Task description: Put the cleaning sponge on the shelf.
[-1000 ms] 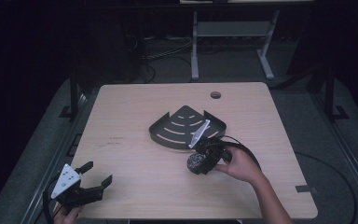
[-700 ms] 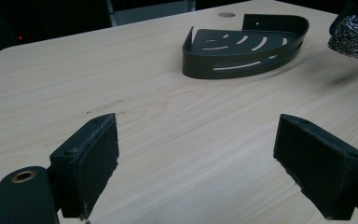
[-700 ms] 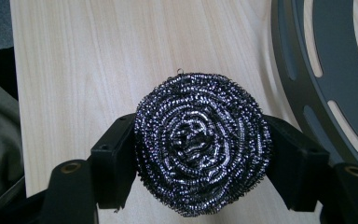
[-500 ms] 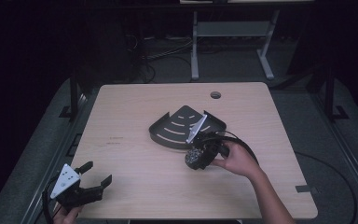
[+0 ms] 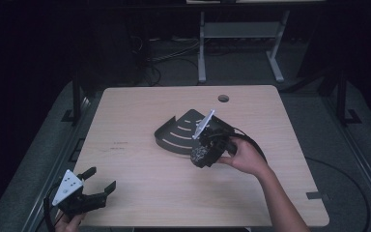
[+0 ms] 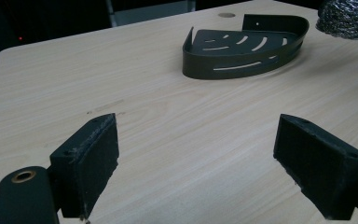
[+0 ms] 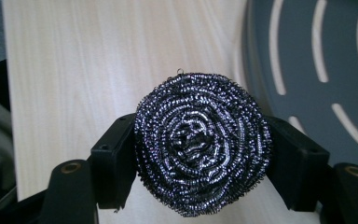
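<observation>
From the high view, the right gripper sits near the middle of the table, held by the person's right hand, and it pinches a round metal scrubber. The scrubber hangs just off the 5 o'clock edge of the black corner tray, close enough that it looks ready to be put in there. The left gripper waits far away at the 7 o'clock corner of the table, out of the way, because it has no job right now. In the left gripper view, the two pads stand wide apart with nothing but bare wood between them. Ahead, toward 1 o'clock, the tray lies flat, and the scrubber peeks in at the top corner, up in the air beside it. In the right gripper view, the scrubber is squeezed from both sides by the black pads, which press into its springy wire so it cannot slip out. The tray with its long slots lies under it toward 2 o'clock, and plain table shows at 10 o'clock, so the scrubber is not over the tray's middle yet.
</observation>
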Available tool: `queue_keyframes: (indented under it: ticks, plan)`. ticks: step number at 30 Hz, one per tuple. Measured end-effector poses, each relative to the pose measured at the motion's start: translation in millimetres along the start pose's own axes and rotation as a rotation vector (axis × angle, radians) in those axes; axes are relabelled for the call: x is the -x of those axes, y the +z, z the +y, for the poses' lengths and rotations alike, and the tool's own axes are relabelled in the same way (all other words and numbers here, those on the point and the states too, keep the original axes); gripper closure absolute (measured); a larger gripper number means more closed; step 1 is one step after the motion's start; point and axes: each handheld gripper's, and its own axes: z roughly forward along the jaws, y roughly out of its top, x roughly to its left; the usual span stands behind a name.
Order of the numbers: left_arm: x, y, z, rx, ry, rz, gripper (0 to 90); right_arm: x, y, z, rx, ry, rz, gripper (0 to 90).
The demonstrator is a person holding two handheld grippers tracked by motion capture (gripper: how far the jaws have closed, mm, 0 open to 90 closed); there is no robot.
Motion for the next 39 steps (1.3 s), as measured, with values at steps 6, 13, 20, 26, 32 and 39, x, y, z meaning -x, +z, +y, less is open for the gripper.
queue_keyframes:
  ticks: [6, 13, 20, 26, 32, 39]
  plan:
    - [0.1, -0.2, 0.3, 0.001, 0.001, 0.003, 13.3, 8.2, -3.7, 6.3, 0.007, 0.012, 0.007, 31.1]
    - [0.2, -0.8, 0.6, 0.003, 0.005, 0.003, 13.2, 19.4, -8.1, 14.7, 0.014, 0.027, -0.002, 31.1]
    - [-0.2, -0.3, 0.1, 0.002, 0.002, 0.002, 13.3, 30.6, -9.9, 21.1, -0.004, 0.043, -0.026, 31.3]
    - [0.5, -0.1, 0.4, 0.003, 0.003, 0.001, 13.3, 38.7, -15.1, 26.7, 0.012, 0.051, -0.016, 31.3]
    - [-0.2, -0.5, 0.3, 0.002, 0.003, 0.002, 13.3, 46.0, -22.7, 32.7, 0.029, 0.058, -0.026, 31.2]
    - [0.3, -0.6, 0.5, 0.002, 0.008, 0.001, 13.3, 55.6, -22.0, 35.1, 0.046, 0.075, -0.022, 31.2]
